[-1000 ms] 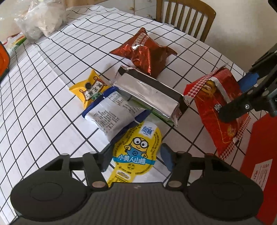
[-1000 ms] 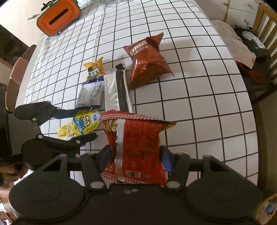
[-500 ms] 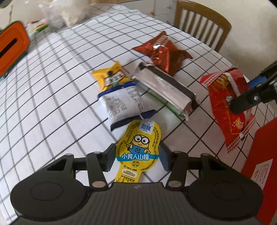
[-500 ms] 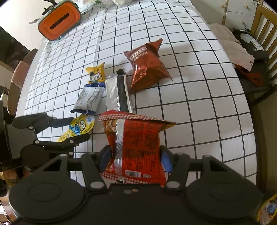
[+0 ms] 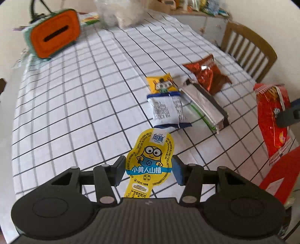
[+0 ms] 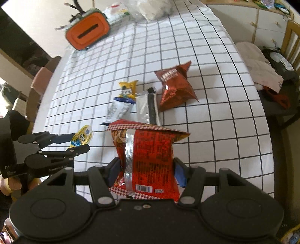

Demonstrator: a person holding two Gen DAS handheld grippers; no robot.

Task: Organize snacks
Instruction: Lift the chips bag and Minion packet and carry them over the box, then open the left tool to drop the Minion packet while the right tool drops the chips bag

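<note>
Lifting both snacks off the counter (image 5: 78, 105), the left gripper (image 5: 148, 169), jaws just closed, grips the yellow Minions hawthorn packet (image 5: 150, 159); the right gripper (image 6: 146, 171) clamps the red chip bag (image 6: 148, 155). Four snacks remain clustered behind, awaiting sorting.

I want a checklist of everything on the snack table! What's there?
Surface: checked tablecloth, mostly bare.
Job's things: Minion snack and red chip bag are held; yellow packet, white-blue packet, silver pack and dark red bag lie clustered.
Clutter: orange box, clear plastic bag.
Grippers: left gripper and right gripper each grip one snack.
Cables: dark cords behind the orange box.
Surroundings: wooden chair, red box.
</note>
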